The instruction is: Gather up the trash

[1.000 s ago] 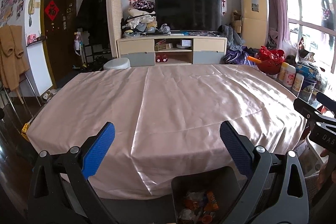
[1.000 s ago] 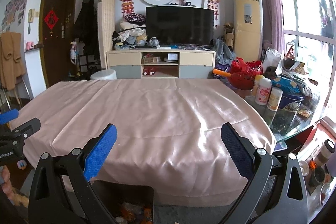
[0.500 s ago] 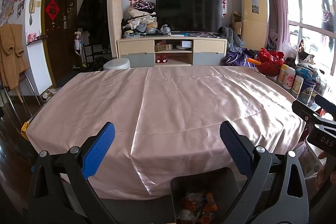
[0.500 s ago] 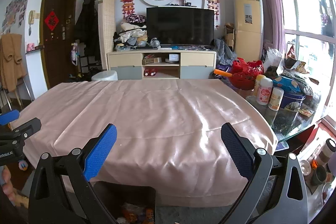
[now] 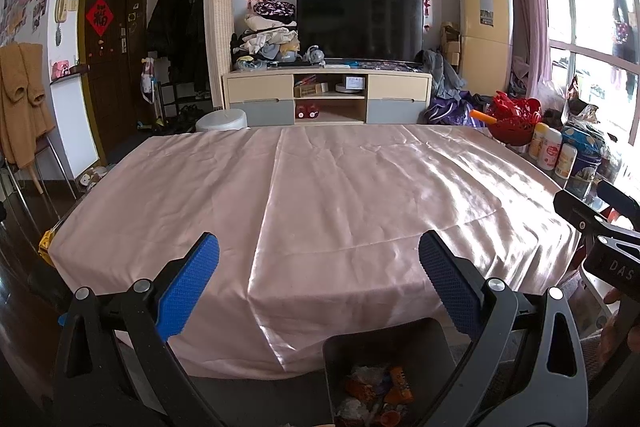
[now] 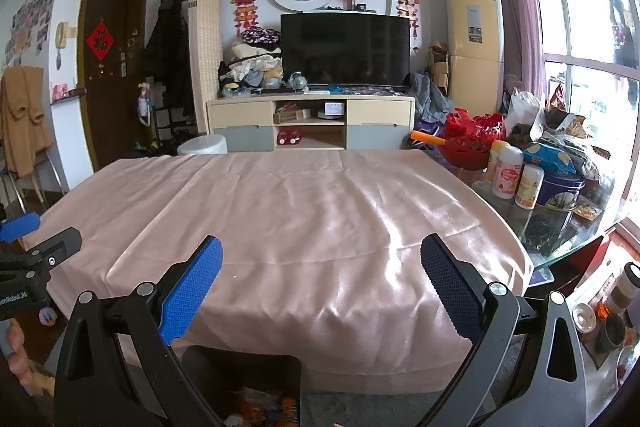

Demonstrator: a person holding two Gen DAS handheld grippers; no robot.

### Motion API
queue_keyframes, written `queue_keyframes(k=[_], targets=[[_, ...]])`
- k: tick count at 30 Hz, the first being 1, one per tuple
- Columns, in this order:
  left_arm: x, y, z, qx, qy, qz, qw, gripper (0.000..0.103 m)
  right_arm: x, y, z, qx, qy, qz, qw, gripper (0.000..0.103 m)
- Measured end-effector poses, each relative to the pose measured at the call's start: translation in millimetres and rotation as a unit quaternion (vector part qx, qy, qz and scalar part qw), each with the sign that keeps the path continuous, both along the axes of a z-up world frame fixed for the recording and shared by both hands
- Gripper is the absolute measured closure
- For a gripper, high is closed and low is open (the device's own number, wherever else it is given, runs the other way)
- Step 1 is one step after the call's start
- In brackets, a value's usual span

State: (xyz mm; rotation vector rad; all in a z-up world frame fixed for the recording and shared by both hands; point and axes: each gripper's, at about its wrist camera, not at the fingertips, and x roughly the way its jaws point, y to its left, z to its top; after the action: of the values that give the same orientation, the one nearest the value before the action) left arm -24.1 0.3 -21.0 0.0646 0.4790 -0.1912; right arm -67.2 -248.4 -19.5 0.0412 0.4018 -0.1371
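Two handheld grippers hang side by side above a dark grey trash bin (image 5: 386, 367) on the floor, just in front of a table draped in a glossy pink cloth (image 5: 340, 195). The left gripper (image 5: 318, 287) is spread wide with nothing between its blue pads (image 5: 186, 287); the right gripper (image 6: 320, 287) is likewise released and empty. The bin stands upright, its open mouth facing up, and holds a jumble of orange and pale wrappers (image 5: 378, 393); it lies below and a little right of the left gripper, below and a little left of the right one, so it sits between the two, with neither clearly nearer. Its long axis cannot be told, since only the near part shows. No loose trash can be seen on the cloth beyond the bin, which suggests the collecting is largely done. Off the cloth's right edge, bottles (image 6: 506, 171), a blue tin (image 6: 562, 191) and bags crowd a glass tabletop (image 6: 560, 255); whether any of that counts as trash cannot be judged. Beyond the table stand a TV cabinet (image 5: 328, 99) and a dark television (image 5: 360, 23).
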Motion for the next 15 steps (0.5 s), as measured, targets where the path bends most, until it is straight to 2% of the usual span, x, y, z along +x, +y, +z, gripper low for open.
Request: queue_keyframes(k=[15], targets=[[-1.4, -2.7, -0.5, -0.003, 0.002, 0.002, 1.0000, 0.008, 2.6, 9.5, 1.7, 0.004, 0.008, 0.000, 1.000, 0.003]])
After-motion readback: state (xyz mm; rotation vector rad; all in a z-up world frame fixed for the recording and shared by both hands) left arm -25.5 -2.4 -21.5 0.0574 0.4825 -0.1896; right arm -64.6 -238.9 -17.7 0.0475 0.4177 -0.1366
